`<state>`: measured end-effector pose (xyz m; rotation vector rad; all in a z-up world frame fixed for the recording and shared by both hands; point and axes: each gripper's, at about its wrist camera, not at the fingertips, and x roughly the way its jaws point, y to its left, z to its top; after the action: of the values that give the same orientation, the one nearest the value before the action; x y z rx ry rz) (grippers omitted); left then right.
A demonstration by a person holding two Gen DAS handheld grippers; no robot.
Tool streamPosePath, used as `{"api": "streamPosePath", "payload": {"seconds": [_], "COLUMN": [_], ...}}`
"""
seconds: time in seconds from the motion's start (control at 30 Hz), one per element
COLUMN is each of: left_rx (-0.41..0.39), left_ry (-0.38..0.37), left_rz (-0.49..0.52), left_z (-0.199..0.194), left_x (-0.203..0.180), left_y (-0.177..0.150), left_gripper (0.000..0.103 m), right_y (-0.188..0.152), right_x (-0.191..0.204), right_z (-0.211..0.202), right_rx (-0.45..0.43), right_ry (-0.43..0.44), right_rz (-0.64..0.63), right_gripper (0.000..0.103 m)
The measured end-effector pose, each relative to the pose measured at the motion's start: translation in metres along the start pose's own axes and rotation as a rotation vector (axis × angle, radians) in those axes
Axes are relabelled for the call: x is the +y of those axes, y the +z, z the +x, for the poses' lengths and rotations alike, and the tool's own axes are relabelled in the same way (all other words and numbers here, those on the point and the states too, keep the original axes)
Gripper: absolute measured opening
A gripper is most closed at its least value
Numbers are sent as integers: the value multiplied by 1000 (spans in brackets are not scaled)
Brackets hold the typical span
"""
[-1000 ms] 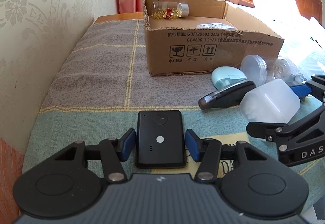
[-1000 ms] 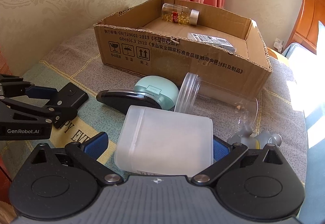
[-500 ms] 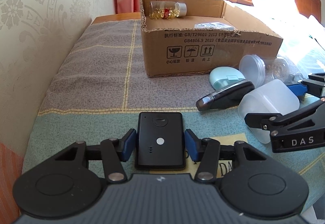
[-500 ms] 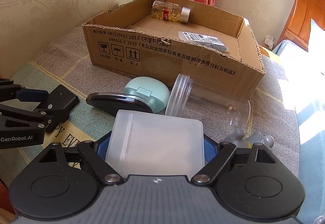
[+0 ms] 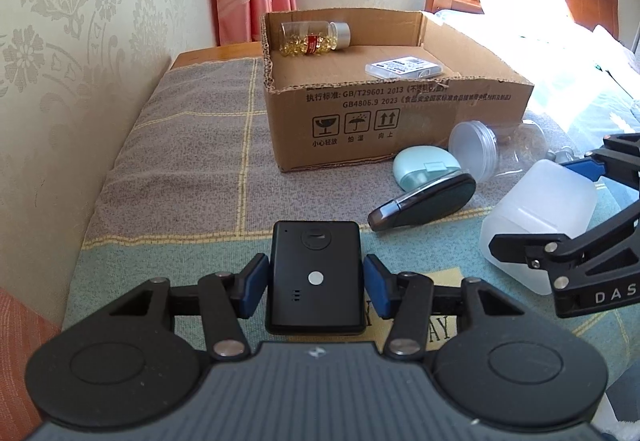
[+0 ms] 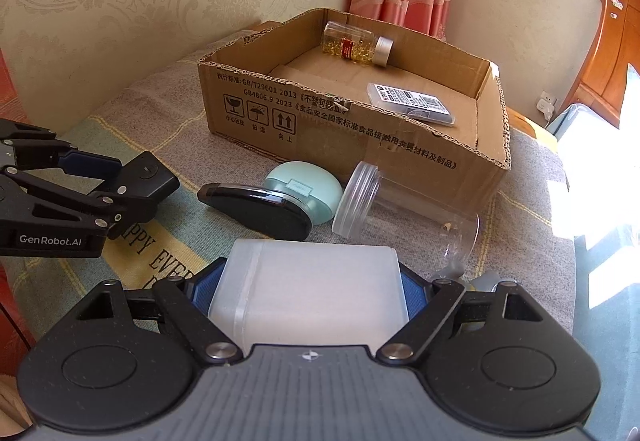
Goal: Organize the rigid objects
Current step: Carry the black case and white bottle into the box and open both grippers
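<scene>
Holding both loads — left claw (image 5: 316,283) clamps fob (image 5: 315,275), right claw (image 6: 306,291) clamps tub (image 6: 308,291); box (image 5: 400,113) lies straight ahead of both, nearer the left.

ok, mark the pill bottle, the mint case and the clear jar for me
pill bottle (image 5: 314,37), left wrist view, on its red label band
mint case (image 6: 306,193), right wrist view, on its domed top
clear jar (image 6: 420,211), right wrist view, on its transparent side wall

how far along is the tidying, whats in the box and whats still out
Done: the pill bottle and flat labelled case lie in the cardboard box. In hand: left gripper clamps the black device; right gripper clamps the white container. Left: mint case, black oval gadget, clear jar.
</scene>
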<state>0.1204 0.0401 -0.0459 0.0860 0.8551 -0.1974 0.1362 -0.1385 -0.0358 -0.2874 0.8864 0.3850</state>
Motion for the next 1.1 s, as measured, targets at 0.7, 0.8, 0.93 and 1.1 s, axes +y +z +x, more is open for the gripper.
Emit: {"api": "streamPosePath", "payload": {"seconds": [0.7, 0.8, 0.93, 1.1], "left_rx": [-29, -32, -38, -56], "left_ry": [1, 3, 7, 4], "left_rz": [17, 11, 10, 17], "left_z": [-13, -14, -15, -18], "left_x": [-5, -4, -4, -6], "left_y": [12, 14, 18, 26], "left_gripper": [51, 51, 51, 51], "right_y": [90, 105, 118, 119], "right_x": [-55, -67, -79, -88], "right_z": [-35, -20, 3, 18], "right_rx": [-222, -211, -179, -172], "right_ry": [-96, -92, -103, -151], "right_rz": [-30, -16, 6, 61], "right_gripper": [88, 88, 88, 103]}}
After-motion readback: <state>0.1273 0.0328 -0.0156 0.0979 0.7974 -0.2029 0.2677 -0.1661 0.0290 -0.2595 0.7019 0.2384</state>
